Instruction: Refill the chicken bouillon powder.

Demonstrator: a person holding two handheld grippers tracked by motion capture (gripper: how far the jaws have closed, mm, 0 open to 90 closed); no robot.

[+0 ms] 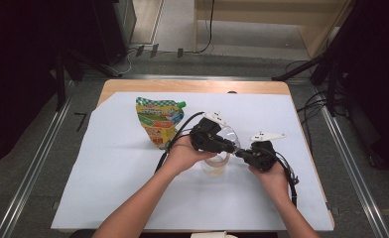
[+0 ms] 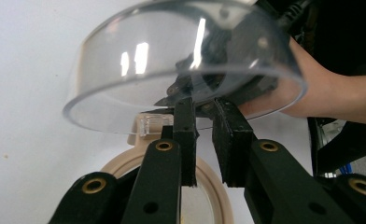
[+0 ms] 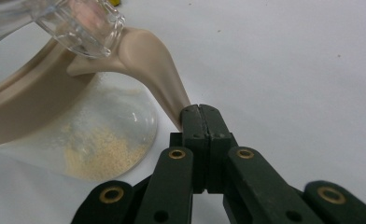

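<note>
A green and yellow pouch [image 1: 159,120] lies on the white sheet of the tabletop [image 1: 113,173], left of the hands. The left tool [image 2: 203,122] pinches the rim of a clear lid [image 2: 139,60], tilted up over a beige-rimmed jar [image 1: 216,164] near the middle of the tabletop. The right tool [image 3: 201,116], its jaws pressed together, grips the jar's beige handle [image 3: 155,70]; pale powder lies in the jar's bottom.

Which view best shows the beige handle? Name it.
Right gripper view: the beige handle runs close-up from the rim to the shut right gripper. Left gripper view shows a stub; in the high view it's too small to tell.
</note>
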